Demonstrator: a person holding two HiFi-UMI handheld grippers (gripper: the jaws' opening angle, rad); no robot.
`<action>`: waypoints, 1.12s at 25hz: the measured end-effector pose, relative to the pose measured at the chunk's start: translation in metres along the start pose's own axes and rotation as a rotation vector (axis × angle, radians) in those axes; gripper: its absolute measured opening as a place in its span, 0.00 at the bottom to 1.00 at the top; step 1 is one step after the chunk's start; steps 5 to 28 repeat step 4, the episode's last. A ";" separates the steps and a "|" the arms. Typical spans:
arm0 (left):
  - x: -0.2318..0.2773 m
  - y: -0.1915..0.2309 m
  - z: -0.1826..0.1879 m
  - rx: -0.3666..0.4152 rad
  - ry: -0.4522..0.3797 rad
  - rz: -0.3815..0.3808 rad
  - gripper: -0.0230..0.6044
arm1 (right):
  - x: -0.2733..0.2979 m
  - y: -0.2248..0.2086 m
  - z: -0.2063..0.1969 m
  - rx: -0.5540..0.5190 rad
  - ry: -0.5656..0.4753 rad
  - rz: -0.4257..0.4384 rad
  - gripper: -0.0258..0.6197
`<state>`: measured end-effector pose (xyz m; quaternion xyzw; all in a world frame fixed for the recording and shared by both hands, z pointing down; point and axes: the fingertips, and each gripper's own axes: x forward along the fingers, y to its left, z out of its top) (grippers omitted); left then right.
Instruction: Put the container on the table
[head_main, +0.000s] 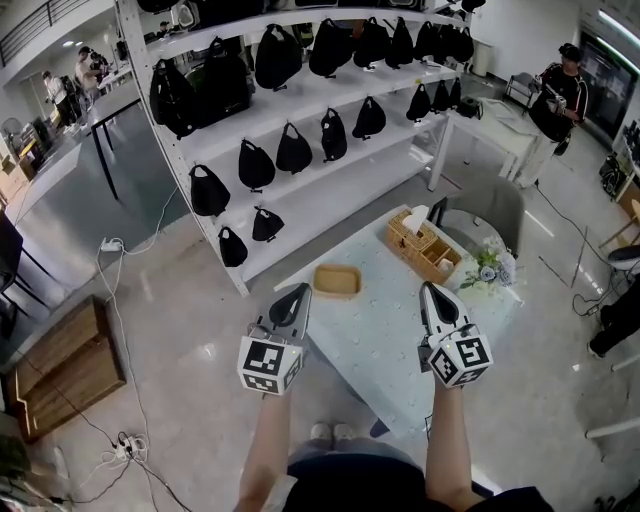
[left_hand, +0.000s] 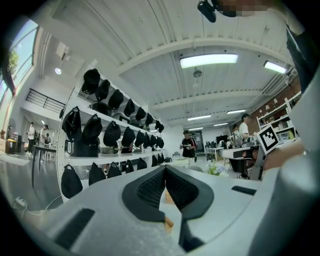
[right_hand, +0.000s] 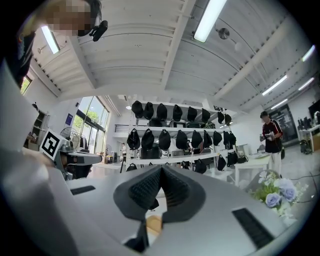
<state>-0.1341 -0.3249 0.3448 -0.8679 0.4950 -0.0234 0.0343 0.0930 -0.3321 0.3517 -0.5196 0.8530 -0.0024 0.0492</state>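
Observation:
A shallow wooden container (head_main: 337, 281) sits on the pale table (head_main: 380, 340), near its far left edge. My left gripper (head_main: 299, 292) hovers just short of it, to its near left, with its jaws shut and nothing between them. Over the table's right half my right gripper (head_main: 429, 290) is held level, also shut and holding nothing. In the left gripper view the black pads (left_hand: 150, 190) meet at the tip of the left gripper (left_hand: 165, 168), and a sliver of the container (left_hand: 168, 223) shows below them. The right gripper (right_hand: 161, 167) looks the same in its own view, with a tan bit of the container (right_hand: 154, 223) beneath.
A wooden organizer (head_main: 425, 247) with a tissue and a bunch of flowers (head_main: 487, 268) stand at the table's far right. Behind are a grey chair (head_main: 492, 210) and a white shelf rack (head_main: 300, 205) with black bags. A wooden box (head_main: 60, 365) and cables (head_main: 125, 447) lie on the floor at left.

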 end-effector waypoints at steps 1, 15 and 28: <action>0.001 0.001 0.000 -0.001 0.001 0.000 0.05 | 0.001 0.000 0.000 0.000 0.002 0.000 0.04; 0.004 0.003 0.000 -0.005 0.007 -0.001 0.05 | 0.004 -0.002 0.001 0.002 0.005 0.000 0.04; 0.004 0.003 0.000 -0.005 0.007 -0.001 0.05 | 0.004 -0.002 0.001 0.002 0.005 0.000 0.04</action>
